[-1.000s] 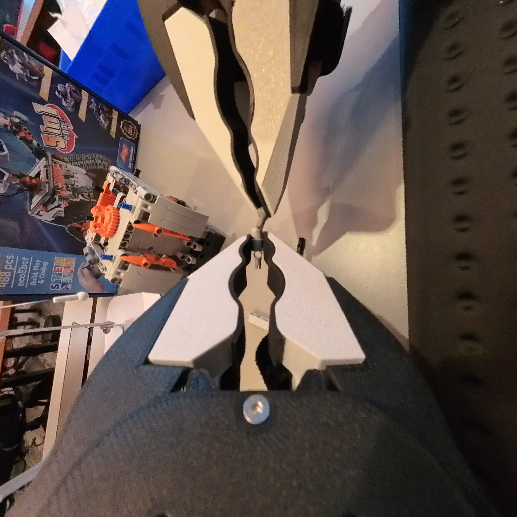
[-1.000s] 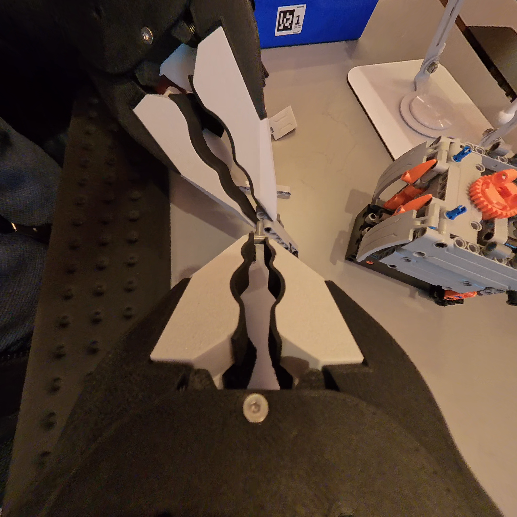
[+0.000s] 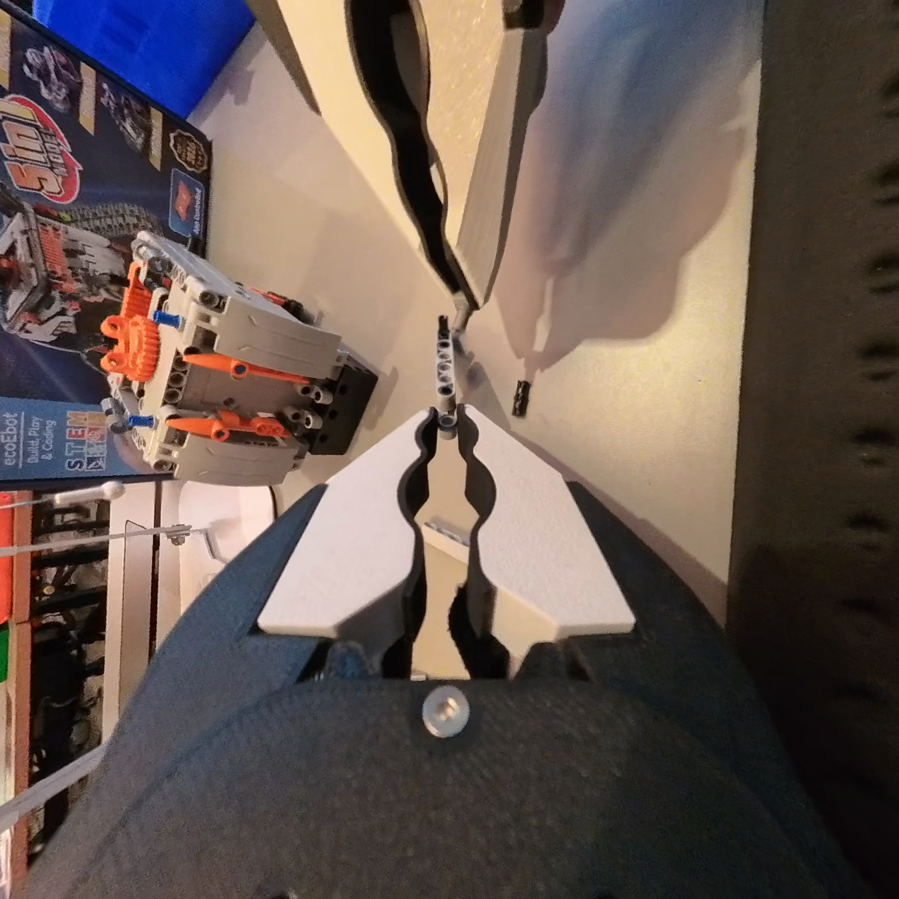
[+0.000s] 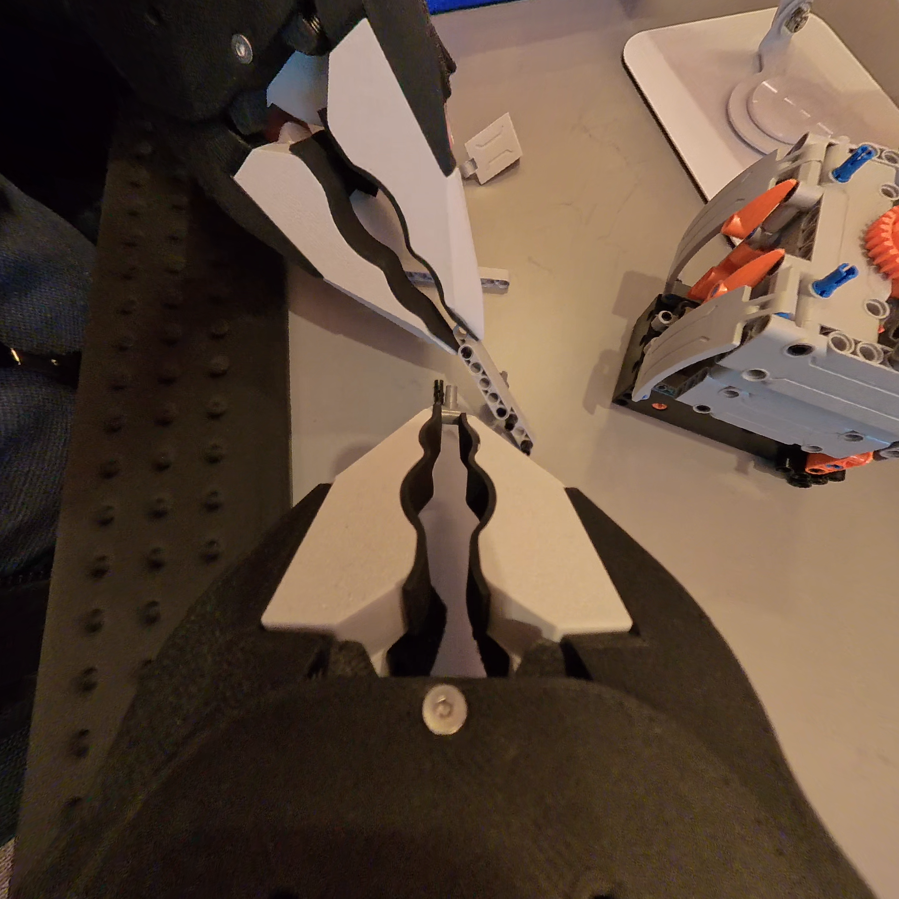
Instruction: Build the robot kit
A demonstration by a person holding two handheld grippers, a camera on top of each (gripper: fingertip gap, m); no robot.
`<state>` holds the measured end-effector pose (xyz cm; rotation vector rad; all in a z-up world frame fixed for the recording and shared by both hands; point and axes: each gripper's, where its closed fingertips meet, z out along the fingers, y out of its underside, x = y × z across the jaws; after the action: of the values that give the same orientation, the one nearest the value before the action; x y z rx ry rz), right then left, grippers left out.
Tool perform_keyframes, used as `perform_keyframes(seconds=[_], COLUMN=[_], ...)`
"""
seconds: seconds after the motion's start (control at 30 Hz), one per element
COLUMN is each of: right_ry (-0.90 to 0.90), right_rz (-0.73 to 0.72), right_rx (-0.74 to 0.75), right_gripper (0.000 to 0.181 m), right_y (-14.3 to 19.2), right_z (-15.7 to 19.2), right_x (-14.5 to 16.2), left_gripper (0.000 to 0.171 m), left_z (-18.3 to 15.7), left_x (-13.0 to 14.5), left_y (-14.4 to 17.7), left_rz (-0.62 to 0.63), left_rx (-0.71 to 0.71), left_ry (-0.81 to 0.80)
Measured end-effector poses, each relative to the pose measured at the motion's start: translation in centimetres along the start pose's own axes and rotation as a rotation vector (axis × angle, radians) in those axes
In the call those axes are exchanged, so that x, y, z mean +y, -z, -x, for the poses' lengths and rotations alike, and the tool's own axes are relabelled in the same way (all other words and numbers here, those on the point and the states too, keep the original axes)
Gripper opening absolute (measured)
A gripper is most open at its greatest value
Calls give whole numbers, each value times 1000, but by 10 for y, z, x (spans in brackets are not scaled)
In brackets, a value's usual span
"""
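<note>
Right wrist view, frame centre: my right gripper (image 4: 450, 422) pinches a small connector (image 4: 451, 408); my left gripper (image 3: 446, 419) clamps a grey beam (image 3: 445, 372). Either thin piece might twist loose.

Two grippers (image 3: 446, 413) (image 4: 450, 418), two beams (image 4: 491, 384) (image 4: 494, 282), one brick model (image 4: 778, 350).

Matt plastic beam (image 3: 446, 374), studded mat (image 4: 160, 389)

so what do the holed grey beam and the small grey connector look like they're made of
Long light-grey holed beam, held by the left hand-held gripper: looks like moulded plastic, with a smooth matte sheen and crisp round holes. Small grey connector piece in the right hand-held gripper: probably the same plastic, too small to be sure.
</note>
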<state>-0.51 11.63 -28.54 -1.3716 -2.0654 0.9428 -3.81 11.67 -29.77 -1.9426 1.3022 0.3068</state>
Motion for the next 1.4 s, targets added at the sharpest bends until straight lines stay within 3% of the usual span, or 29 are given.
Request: perform_keyframes(seconds=[0.3,0.5,0.6,0.73,0.87,1.03,1.2,1.4], right_ry=[0,-7,-16,-58,-65,-61,-76,-88], right_rz=[100,153,172,220,234,234,212,213], right_rx=[-41,-52,-65,-68,-32,-28,-23,-41], right_gripper=[4,4,4,4,4,4,4,4], right_y=[0,1,3,6,4,2,4,0], right_z=[6,8,10,10,3,1,-1,0], right_x=[24,37,42,54,58,59,56,58], left_gripper=[8,28,27,7,0,1,26,6], left_z=[-32,-31,-33,-38,-48,-53,-40,-42], left_x=[-10,-10,-6,-7,-15,-25,-24,-29], left_y=[-18,-11,-11,-19,-20,-21,-21,-30], left_rz=[23,-5,-2,13,-6,-25,-30,-36], left_rx=[65,104,156,182,233,206,174,126], left_ry=[-153,-130,-126,-159,-143,-184,-157,-247])
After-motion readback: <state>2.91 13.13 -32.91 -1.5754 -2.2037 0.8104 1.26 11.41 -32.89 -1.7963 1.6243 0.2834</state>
